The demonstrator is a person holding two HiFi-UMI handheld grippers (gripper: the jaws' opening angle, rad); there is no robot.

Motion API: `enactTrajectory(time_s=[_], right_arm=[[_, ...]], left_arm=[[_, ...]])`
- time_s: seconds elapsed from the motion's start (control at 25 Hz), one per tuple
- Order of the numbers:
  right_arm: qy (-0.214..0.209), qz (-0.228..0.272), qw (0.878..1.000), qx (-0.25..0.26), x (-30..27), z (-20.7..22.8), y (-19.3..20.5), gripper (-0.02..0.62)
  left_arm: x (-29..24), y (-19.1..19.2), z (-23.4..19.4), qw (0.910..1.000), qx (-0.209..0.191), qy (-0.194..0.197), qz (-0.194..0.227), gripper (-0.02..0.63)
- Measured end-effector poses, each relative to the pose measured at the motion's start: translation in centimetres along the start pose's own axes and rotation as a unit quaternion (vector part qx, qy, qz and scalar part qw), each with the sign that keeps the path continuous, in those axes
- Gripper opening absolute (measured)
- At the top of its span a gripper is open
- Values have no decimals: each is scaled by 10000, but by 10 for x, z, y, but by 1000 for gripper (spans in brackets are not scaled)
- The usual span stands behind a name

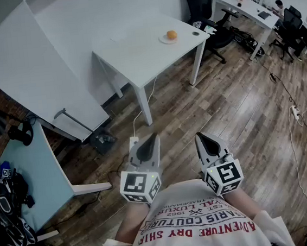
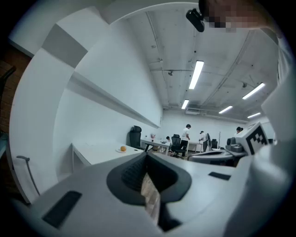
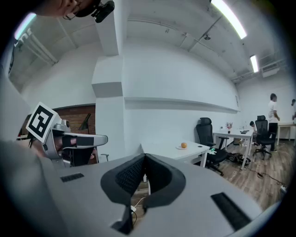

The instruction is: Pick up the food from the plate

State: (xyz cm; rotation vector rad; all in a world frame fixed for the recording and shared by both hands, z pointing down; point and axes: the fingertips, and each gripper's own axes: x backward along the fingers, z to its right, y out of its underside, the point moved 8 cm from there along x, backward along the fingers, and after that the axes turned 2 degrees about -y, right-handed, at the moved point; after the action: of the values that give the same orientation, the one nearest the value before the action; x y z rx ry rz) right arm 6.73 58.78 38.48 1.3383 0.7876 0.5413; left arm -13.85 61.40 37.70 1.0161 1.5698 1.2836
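Left gripper (image 1: 149,143): held low and close to the person's (image 1: 194,224) body, above the wooden floor (image 1: 240,116). In the left gripper view its jaws stand fully together, tips meeting, with nothing between them.

Right gripper (image 1: 203,140): held beside the left one at about the same height, the two apart. In the right gripper view its jaws are likewise closed tip to tip and hold nothing; only floor and a cable show through the gap below the tips.

Food (image 1: 171,35): one small round orange item, resting on a pale plate (image 1: 165,40). The plate sits on the white worktop (image 1: 135,48), towards its far right end. A small dark object (image 1: 196,33) lies just beyond it near the corner; I cannot tell what it is. Food and plate are well apart from both grippers, with open floor between them.

Surroundings: a black office chair (image 1: 199,0) stands just past the worktop's far corner. Both gripper views show the food ahead in the distance, on its plate.
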Motion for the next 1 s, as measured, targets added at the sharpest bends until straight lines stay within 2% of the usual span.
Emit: enactTrajectory(time_s=[0.32,0.64,0.84,1.0], right_arm=[[-60,13,10000,-44,-15,-1,0,12],[176,-42,9998,-45,-20,7,2,12],[303,-338,9987,-228,-25,38,18,12],[316,-349,9981,-387,-43,78,17,12]], left_arm=[[-5,2,-14,9999,39,-93,-54,6],[-16,9,-24,9996,183,-113,-191,6],[-41,21,-20,9986,366,-165,-329,6],[-74,23,-16,9983,362,-276,-375,6]])
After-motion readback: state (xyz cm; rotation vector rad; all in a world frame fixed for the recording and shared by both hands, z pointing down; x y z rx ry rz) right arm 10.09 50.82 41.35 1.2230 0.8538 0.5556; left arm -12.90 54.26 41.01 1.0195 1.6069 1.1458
